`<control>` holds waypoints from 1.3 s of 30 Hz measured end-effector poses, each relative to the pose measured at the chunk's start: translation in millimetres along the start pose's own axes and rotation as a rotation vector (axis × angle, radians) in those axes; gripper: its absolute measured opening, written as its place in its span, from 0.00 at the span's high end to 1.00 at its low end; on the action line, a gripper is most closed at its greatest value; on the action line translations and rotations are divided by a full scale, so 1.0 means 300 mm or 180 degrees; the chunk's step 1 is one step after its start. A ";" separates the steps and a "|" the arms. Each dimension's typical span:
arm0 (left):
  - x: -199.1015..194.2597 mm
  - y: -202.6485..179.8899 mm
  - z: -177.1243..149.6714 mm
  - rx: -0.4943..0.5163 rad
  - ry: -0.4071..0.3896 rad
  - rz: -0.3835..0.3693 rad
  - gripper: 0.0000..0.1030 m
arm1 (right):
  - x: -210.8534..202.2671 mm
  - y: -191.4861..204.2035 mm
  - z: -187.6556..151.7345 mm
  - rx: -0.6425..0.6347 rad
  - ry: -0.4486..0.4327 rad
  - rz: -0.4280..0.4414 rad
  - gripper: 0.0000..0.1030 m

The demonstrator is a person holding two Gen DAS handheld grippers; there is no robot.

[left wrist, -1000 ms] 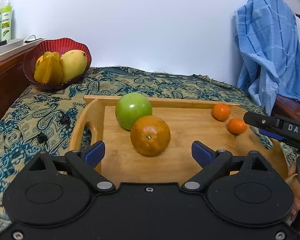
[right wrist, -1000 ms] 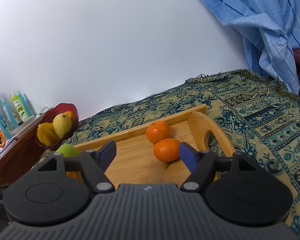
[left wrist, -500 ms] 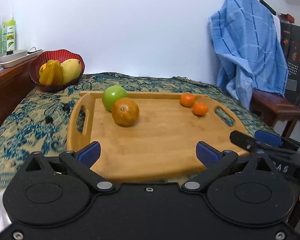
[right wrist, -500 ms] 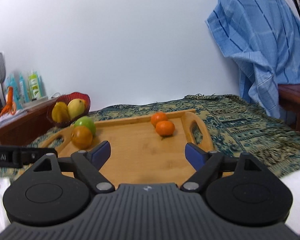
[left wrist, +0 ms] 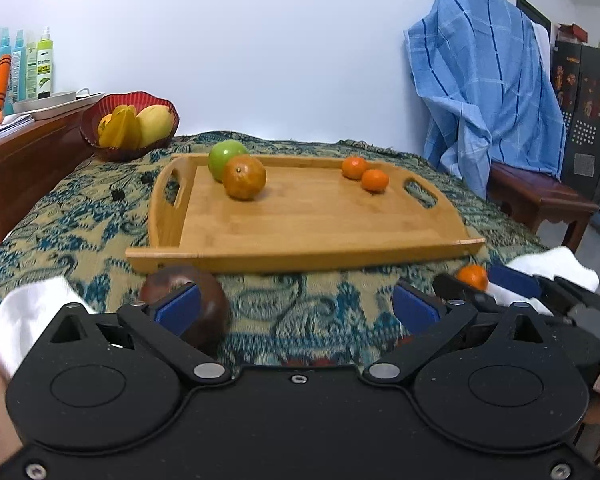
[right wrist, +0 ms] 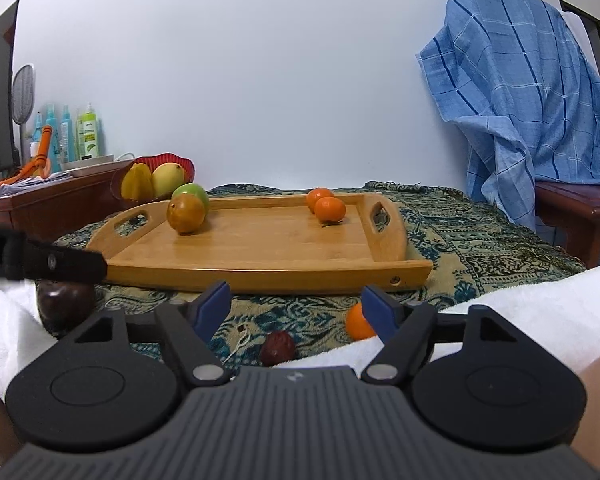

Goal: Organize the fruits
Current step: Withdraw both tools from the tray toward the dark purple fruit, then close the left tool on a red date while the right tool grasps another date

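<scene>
Here, from left to right.
Shelf: along the left edge of the frame, a wooden shelf (left wrist: 24, 148) carried spray bottles (left wrist: 28, 66).
Bowl: upper left, a red bowl (left wrist: 130, 122) on the patterned cloth (left wrist: 80, 216) held a star fruit (left wrist: 120, 132) and a mango (left wrist: 154, 124).
Dark fruit: lower left of the left wrist view, a dark red fruit (left wrist: 204, 304) lay on the cloth, just in front of the tray's near edge and partly behind the left blue pad.
Left gripper: the left gripper (left wrist: 296, 306) was released, its jaws spread wide with only cloth between them.
Tray: centre frame, the wooden tray (left wrist: 320, 220) bore a green apple (left wrist: 224, 156) at its far left, touching the large orange (left wrist: 244, 178) in front of it.
Date: lower centre of the right wrist view, a small wrinkled date (right wrist: 278, 348) sat on the cloth.
Right gripper: the right gripper (right wrist: 296, 312) was likewise released, nothing grasped.
Tangerines: two tangerines (left wrist: 364, 174) sat close together at the tray's far right; a third tangerine (right wrist: 358, 322) lay off the tray on the cloth, partly behind the right blue pad.
Towel: a white towel (right wrist: 520, 304) lay lower right.
Blue cloth: upper right, a checked blue cloth (left wrist: 488, 88) hung over furniture.
</scene>
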State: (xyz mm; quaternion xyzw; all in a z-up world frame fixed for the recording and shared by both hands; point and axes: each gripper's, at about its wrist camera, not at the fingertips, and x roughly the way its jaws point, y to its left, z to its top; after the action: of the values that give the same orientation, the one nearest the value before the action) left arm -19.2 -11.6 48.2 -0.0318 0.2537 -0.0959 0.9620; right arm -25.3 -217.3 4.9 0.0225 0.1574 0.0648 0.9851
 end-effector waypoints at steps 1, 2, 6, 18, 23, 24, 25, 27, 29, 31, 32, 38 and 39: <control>-0.003 -0.001 -0.011 -0.0009 0.0025 0.0002 0.08 | 0.000 0.003 -0.002 0.0016 0.0019 0.0016 0.31; -0.007 -0.003 -0.020 -0.0015 0.0057 -0.0014 0.11 | 0.000 0.006 -0.005 0.0024 0.0036 0.0027 0.36; -0.010 -0.007 -0.047 -0.0020 0.0215 -0.0074 0.40 | 0.000 0.028 -0.017 -0.0026 0.0077 0.0080 0.46; 0.023 0.006 -0.099 0.0024 0.0470 0.0111 0.75 | 0.020 0.049 -0.039 -0.0082 0.0206 -0.0006 0.67; 0.048 0.002 -0.115 0.0015 0.0539 0.0105 0.75 | 0.037 0.050 -0.046 -0.0099 0.0268 -0.0043 0.67; 0.052 0.001 -0.116 0.0017 0.0539 0.0105 0.75 | 0.040 0.051 -0.048 -0.0103 0.0275 -0.0050 0.67; 0.056 0.001 -0.116 0.0012 0.0539 0.0105 0.75 | 0.043 0.052 -0.050 -0.0107 0.0282 -0.0054 0.67; 0.063 0.000 -0.115 -0.0007 0.0546 0.0096 0.75 | 0.050 0.055 -0.053 -0.0111 0.0293 -0.0067 0.67; 0.072 0.000 -0.118 -0.0016 0.0560 0.0094 0.75 | 0.056 0.058 -0.056 -0.0117 0.0308 -0.0081 0.67; 0.079 -0.001 -0.121 -0.0021 0.0566 0.0097 0.76 | 0.062 0.061 -0.058 -0.0128 0.0322 -0.0095 0.67; 0.082 -0.001 -0.123 -0.0021 0.0565 0.0097 0.76 | 0.065 0.063 -0.059 -0.0136 0.0327 -0.0100 0.68; 0.096 0.000 -0.128 -0.0066 0.0560 0.0102 0.77 | 0.077 0.074 -0.067 -0.0188 0.0357 -0.0132 0.68; 0.098 0.001 -0.128 -0.0086 0.0557 0.0101 0.77 | 0.079 0.076 -0.068 -0.0194 0.0363 -0.0138 0.68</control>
State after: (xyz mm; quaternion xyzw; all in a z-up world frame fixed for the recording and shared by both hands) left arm -13.1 -17.6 0.6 -0.0323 0.3386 -0.0796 0.9370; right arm -12.1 -191.0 -20.4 -0.0147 0.2117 0.0493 0.9760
